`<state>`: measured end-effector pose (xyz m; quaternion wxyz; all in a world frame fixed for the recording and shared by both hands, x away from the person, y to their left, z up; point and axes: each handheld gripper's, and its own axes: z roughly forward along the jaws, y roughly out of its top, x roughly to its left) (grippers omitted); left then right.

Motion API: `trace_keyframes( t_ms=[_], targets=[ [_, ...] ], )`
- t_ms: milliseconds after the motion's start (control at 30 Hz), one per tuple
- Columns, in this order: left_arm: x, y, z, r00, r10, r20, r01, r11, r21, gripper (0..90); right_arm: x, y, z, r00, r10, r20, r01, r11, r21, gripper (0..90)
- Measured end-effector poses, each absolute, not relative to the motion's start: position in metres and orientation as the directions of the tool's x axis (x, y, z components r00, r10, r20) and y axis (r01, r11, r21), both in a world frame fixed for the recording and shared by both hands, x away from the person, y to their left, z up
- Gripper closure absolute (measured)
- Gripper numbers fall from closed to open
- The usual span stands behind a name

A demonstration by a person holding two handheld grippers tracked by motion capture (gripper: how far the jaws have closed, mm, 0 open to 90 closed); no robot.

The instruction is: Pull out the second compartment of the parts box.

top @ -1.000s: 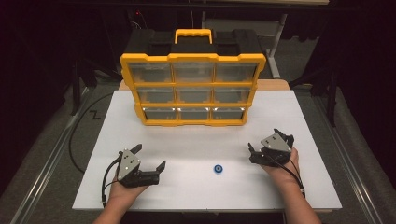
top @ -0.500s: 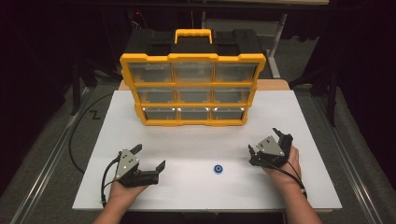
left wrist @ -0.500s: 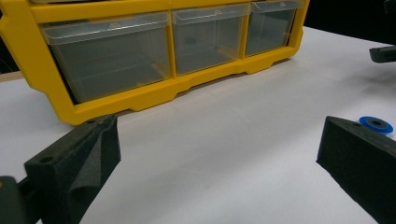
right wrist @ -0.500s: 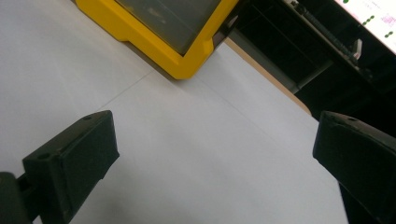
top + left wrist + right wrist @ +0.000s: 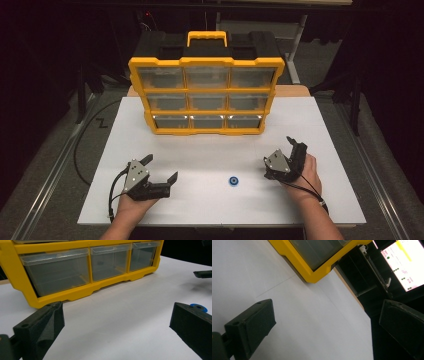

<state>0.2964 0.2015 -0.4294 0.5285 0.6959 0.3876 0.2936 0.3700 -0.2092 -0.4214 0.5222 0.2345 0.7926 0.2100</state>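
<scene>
— Dark room all round, and a white matte surface (image 5: pixel 215 150) in the middle of it. How are the hands sitting?

— Both forearms come in from the near edge. Left tool (image 5: pixel 160 176) lies low over the near left part of the surface, pointing right and a little forward, jaws spread wide. Right tool (image 5: pixel 284 156) sits over the near right part, tipped on its side and aimed toward the far edge, jaws also wide, nothing between them.

— And the small thing between them?

— Blue ring (image 5: pixel 233 181), flat on the surface, round with a dark hole in the centre, looks like smooth plastic. It rests roughly midway between the tools, nearer the right one, touching neither. In the left gripper view it peeks out just behind the right-hand jaw (image 5: pixel 198 307).

— What's at the back?

— Yellow organiser (image 5: pixel 206 95), hard plastic with a black top and a yellow carry handle, standing upright at the far side. Nine clear drawers in three rows of three. Bottom row looks see-through and boxy in the left gripper view (image 5: pixel 75 290). Jaw pads are black, blocky, dull like foam
</scene>
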Motion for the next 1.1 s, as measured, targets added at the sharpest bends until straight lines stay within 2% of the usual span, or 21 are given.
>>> trace_keyframes(
  t_ms=[300, 433, 833, 1000, 1100],
  targets=[
    [0.295, 0.199, -0.429, 0.527, 0.849, 0.027, 0.220, -0.167, 0.961, 0.2, 0.367, -0.204, -0.421, -0.322, 0.483, -0.814, 0.116, 0.873, 0.473, 1.5],
    [0.293, 0.197, -0.428, 0.505, 0.859, 0.079, 0.191, -0.201, 0.961, 0.1, 0.366, -0.202, -0.420, -0.301, 0.424, -0.854, 0.102, 0.905, 0.413, 1.3],
    [0.293, 0.198, -0.429, 0.483, 0.870, 0.104, 0.182, -0.216, 0.959, 0.1, 0.363, -0.194, -0.423, -0.276, 0.331, -0.903, 0.084, 0.944, 0.320, 1.1],
    [0.292, 0.199, -0.427, 0.475, 0.873, 0.109, 0.171, -0.214, 0.962, 0.1, 0.363, -0.191, -0.425, -0.271, 0.236, -0.933, 0.068, 0.972, 0.226, 1.1],
    [0.292, 0.200, -0.427, 0.474, 0.874, 0.109, 0.171, -0.213, 0.962, 0.2, 0.362, -0.189, -0.426, -0.280, 0.220, -0.934, 0.074, 0.975, 0.208, 1.1]
  ],
)
